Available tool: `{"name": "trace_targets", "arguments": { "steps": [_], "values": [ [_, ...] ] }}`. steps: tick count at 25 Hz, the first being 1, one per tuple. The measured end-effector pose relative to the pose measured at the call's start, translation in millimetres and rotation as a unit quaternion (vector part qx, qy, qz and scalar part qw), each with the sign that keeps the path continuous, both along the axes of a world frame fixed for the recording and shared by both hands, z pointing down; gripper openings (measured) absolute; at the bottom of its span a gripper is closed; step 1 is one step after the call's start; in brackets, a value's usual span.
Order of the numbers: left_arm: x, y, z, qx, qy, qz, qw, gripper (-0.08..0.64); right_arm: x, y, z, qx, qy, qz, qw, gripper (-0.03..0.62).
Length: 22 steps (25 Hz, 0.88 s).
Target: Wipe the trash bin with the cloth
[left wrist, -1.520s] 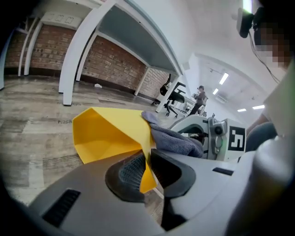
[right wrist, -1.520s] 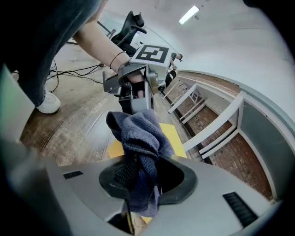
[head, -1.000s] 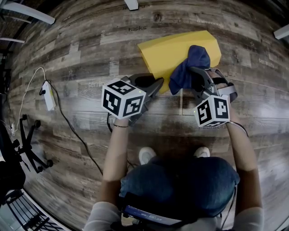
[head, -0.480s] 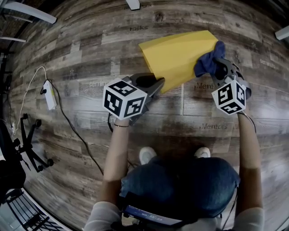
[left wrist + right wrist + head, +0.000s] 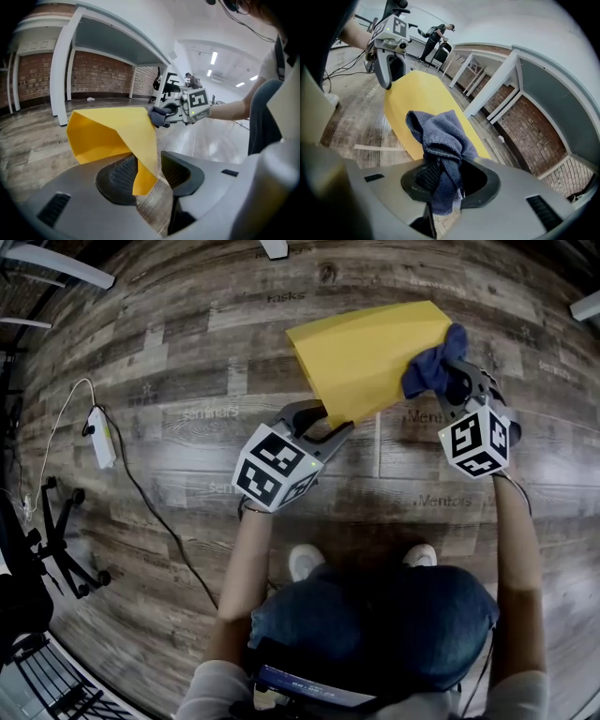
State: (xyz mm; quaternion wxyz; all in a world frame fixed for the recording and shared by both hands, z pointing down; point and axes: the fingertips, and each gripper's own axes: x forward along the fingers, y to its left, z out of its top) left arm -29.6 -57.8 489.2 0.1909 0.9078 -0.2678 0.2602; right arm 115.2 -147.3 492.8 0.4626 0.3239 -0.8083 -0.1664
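A yellow trash bin (image 5: 366, 352) lies on its side on the wooden floor. My left gripper (image 5: 325, 418) is at the near corner of its open rim. Its jaws have just been opening and now stand open, with the thin yellow rim (image 5: 145, 164) still between them and a gap beside it. My right gripper (image 5: 459, 379) is shut on a bunched blue cloth (image 5: 433, 367), which rests against the bin's far right corner. In the right gripper view the cloth (image 5: 440, 140) hangs from between the pads over the yellow side (image 5: 417, 101); the left gripper (image 5: 389, 70) shows beyond.
A white power strip (image 5: 101, 439) with its cable lies on the floor at left, and a black cable runs past my left arm. An office chair base (image 5: 56, 540) stands at the far left. White table legs (image 5: 63, 70) stand beyond the bin.
The right gripper carried the cloth from the bin's middle to its right corner, then stopped. The left gripper rolled, shifted slightly right and nearer, and its jaws spread apart.
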Motion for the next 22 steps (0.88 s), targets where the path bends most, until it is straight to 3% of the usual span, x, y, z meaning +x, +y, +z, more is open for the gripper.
{"name": "trace_targets", "arguments": {
  "steps": [5, 7, 11, 16, 19, 22],
  "values": [
    [2, 3, 21, 0.022, -0.079, 0.025, 0.9963, 0.137, 0, -1, -1, 0.000, 0.001, 0.003, 1.000, 0.101],
    [4, 6, 28, 0.026, -0.095, 0.037, 0.9945, 0.115, -1, 1, -4, 0.004, 0.000, 0.006, 1.000, 0.101],
    [11, 8, 23, 0.006, -0.056, 0.032, 0.9979, 0.071, -22, 20, -21, 0.019, -0.031, -0.008, 0.999, 0.101],
    [17, 5, 3, -0.027, 0.018, 0.008, 0.9994, 0.056, -79, 64, -37, 0.035, -0.049, -0.093, 0.994, 0.101],
    [16, 0, -8, -0.043, 0.039, -0.007, 0.9983, 0.057, -106, 84, -37, 0.039, -0.043, -0.141, 0.988, 0.101],
    [11, -1, -9, -0.055, 0.042, -0.019, 0.9974, 0.058, -118, 85, -33, 0.033, -0.042, -0.156, 0.986, 0.101]
  ]
}}
